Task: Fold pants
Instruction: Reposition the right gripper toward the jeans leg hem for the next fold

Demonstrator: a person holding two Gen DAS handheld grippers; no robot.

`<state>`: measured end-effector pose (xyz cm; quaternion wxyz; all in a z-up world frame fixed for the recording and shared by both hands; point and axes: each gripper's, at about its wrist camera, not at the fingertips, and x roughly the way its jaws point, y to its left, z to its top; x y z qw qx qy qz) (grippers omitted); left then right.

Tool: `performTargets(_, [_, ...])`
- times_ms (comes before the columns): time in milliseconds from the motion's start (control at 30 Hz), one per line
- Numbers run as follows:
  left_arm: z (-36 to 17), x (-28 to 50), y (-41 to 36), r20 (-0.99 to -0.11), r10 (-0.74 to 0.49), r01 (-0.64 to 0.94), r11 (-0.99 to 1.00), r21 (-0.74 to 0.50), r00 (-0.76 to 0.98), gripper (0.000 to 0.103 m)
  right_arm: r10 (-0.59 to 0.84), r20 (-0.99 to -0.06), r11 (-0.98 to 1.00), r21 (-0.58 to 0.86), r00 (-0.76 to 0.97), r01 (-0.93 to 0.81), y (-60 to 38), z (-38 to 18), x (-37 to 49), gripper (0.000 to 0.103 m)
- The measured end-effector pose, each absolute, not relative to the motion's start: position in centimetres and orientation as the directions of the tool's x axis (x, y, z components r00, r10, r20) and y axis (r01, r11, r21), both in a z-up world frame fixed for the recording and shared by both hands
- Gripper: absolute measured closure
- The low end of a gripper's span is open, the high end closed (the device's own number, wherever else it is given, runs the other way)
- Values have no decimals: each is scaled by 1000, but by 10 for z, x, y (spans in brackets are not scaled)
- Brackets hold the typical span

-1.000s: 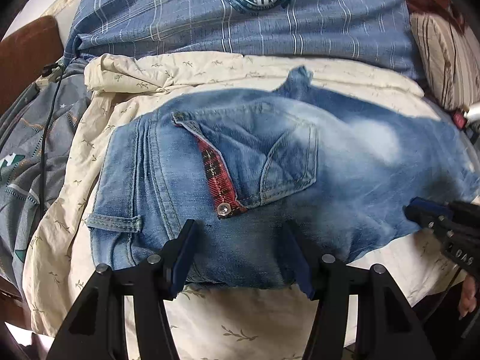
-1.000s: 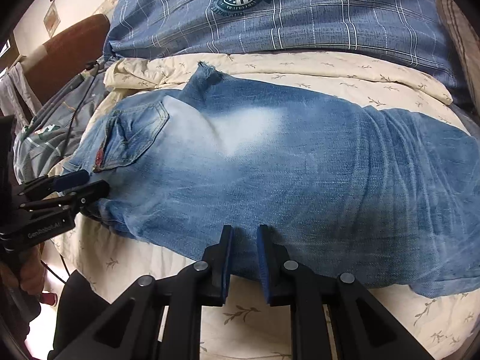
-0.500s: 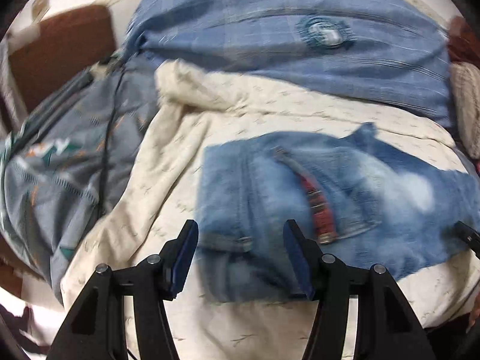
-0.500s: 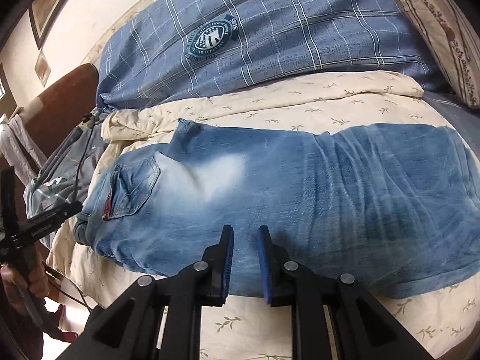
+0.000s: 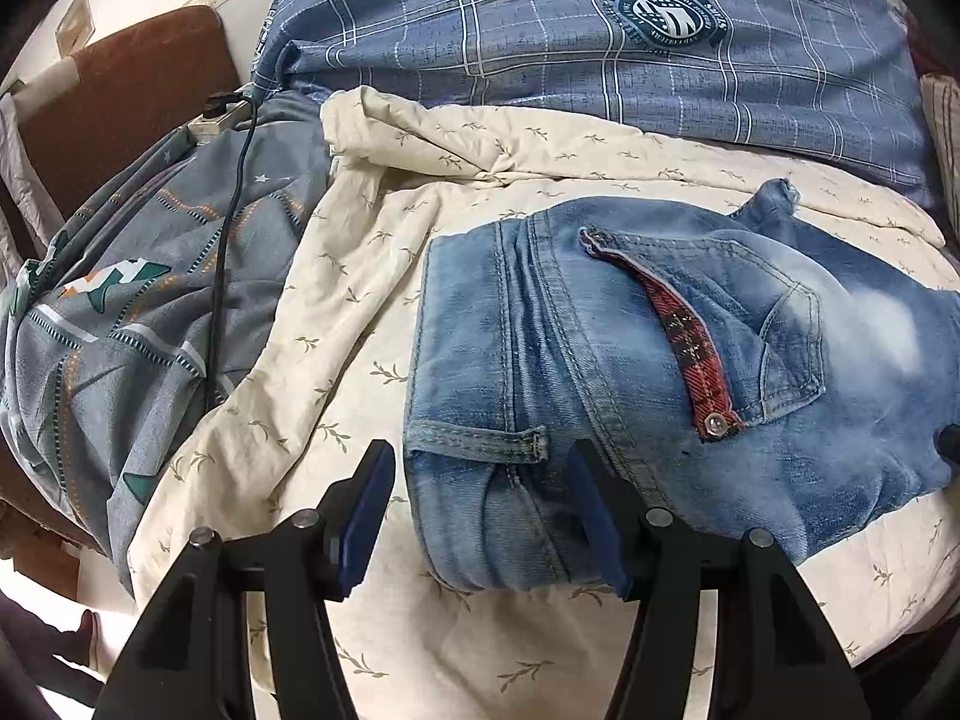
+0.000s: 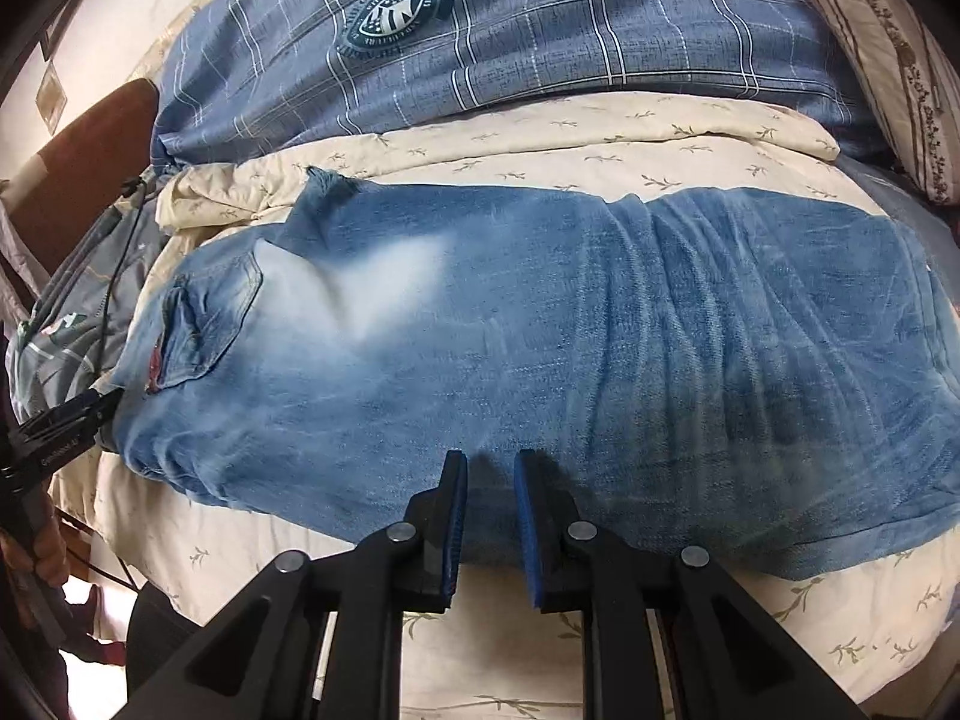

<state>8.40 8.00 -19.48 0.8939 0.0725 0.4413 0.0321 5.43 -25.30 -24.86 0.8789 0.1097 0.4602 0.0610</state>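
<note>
Jeans spread across the middle of the frame on the bed's cream sheet, waistband at left. Thick denim: heavy, limp, bulky at seams, not slippery. Best pinched at waistband corner or hem. Left gripper spread wide over waistband edge; right gripper narrowly parted, holding nothing.

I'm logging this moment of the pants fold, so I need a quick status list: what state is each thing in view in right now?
jeans: lying flat across the bed, folded lengthwise, back pocket up
back pocket flap: turned open, red plaid lining showing
left tool: open, fingers astride the waistband corner
right tool: narrowly open, at the near edge of the jeans
cream sheet: rumpled under the jeans
black cable: plugged in, trailing over the grey quilt
</note>
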Motion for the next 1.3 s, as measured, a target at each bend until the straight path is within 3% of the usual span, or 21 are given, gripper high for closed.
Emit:
performTargets(700, [-201, 84, 78, -790, 126, 15, 985, 169, 600, 42, 212, -801, 970, 244, 560, -18, -251, -250, 56, 83])
performTargets(933, [-187, 80, 73, -777, 120, 12, 987, 163, 618, 42, 239, -760, 957, 289, 604, -15, -271, -237, 46, 83])
performTargets(1100, [-167, 75, 62, -745, 70, 31, 992, 121, 663, 38, 234, -712, 936, 350, 663, 46, -300, -227, 38, 83])
performTargets(1300, [-175, 77, 33, -780, -12, 116, 990, 78, 626, 34, 178, -718, 917, 370, 673, 152, -324, -227, 34, 83])
